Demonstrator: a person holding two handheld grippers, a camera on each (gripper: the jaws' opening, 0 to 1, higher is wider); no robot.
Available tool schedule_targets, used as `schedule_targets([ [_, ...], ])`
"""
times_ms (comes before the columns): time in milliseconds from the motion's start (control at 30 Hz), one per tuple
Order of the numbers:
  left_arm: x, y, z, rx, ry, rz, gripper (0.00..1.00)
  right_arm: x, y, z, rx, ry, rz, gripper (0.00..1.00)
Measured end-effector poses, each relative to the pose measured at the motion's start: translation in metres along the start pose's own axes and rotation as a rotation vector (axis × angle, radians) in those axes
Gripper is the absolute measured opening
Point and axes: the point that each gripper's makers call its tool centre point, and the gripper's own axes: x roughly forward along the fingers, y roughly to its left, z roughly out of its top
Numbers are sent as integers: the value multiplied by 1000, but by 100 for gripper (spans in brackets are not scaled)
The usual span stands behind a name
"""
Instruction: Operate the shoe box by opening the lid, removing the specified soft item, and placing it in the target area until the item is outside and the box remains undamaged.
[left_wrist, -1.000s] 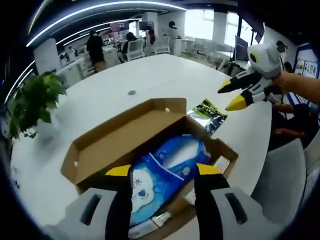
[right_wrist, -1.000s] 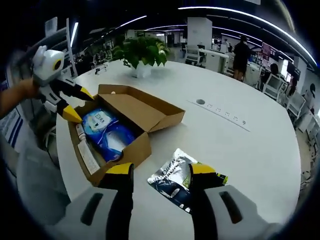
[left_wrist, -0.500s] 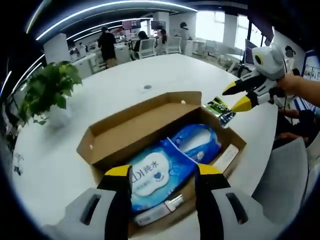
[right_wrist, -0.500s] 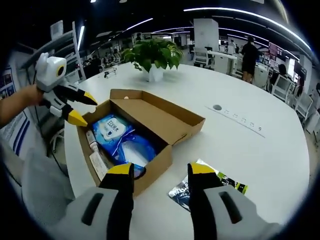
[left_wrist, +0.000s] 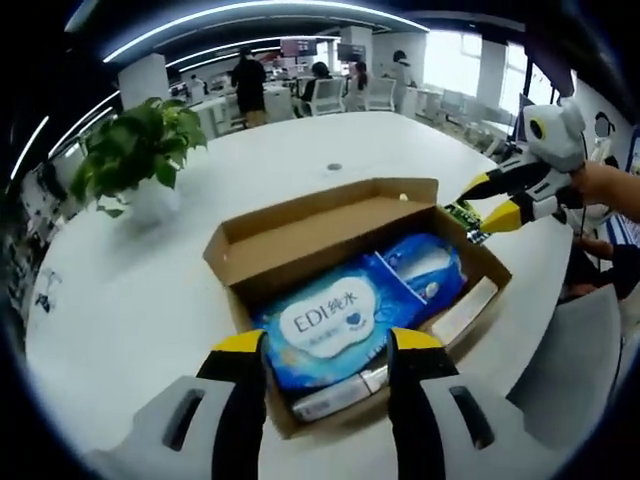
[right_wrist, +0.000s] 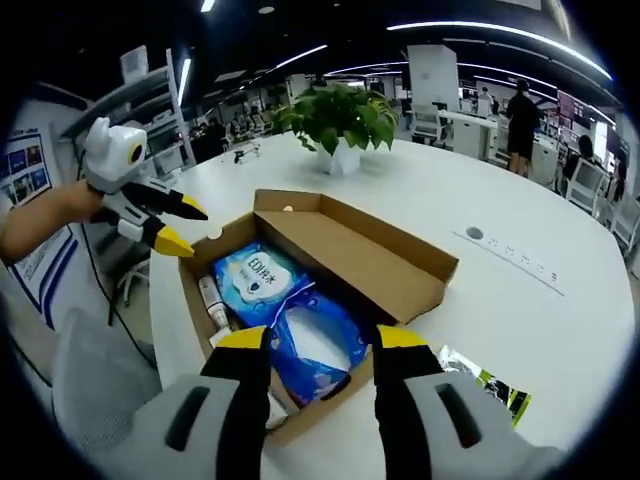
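Wipes pack (left_wrist: 335, 328), a soft blue pouch with a white label printed "EDI", lies flat inside the open shoe box (left_wrist: 300, 238), at the end of the box nearest the left gripper (left_wrist: 326, 340). Its long axis appears to run along the length of the box, and in the left gripper view it sits directly ahead of and just beyond the yellow tips, slightly below them. A second blue soft pack (left_wrist: 425, 275) lies beside it toward the far end of the box, overlapping its edge. A slim tube (left_wrist: 335, 396) and a pale flat carton (left_wrist: 465, 310) lie along the box's near long wall.

Judging from this, the left gripper is better placed for the labelled pack, while the right gripper (right_wrist: 310, 340) looks down on the other blue pack from the opposite end. In the right gripper view the labelled pack (right_wrist: 258, 282) lies further in, toward the left gripper (right_wrist: 185, 225), which hovers over the box corner.

Both pairs of tongs stand spread apart and hold nothing. The lid (right_wrist: 360, 250) is already folded back flat on the white table (left_wrist: 150, 290). A dark printed pouch (right_wrist: 490, 385) lies on the table just outside the box. A potted plant (left_wrist: 135, 150) stands well apart from it.
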Motion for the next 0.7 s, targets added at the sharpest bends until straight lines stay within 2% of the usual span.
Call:
schedule_targets([
  [133, -3, 13, -11, -34, 2, 30, 43, 9, 7, 0, 4, 2, 19, 37],
  [700, -6, 33, -49, -130, 33, 90, 27, 43, 23, -6, 8, 33, 71, 33],
])
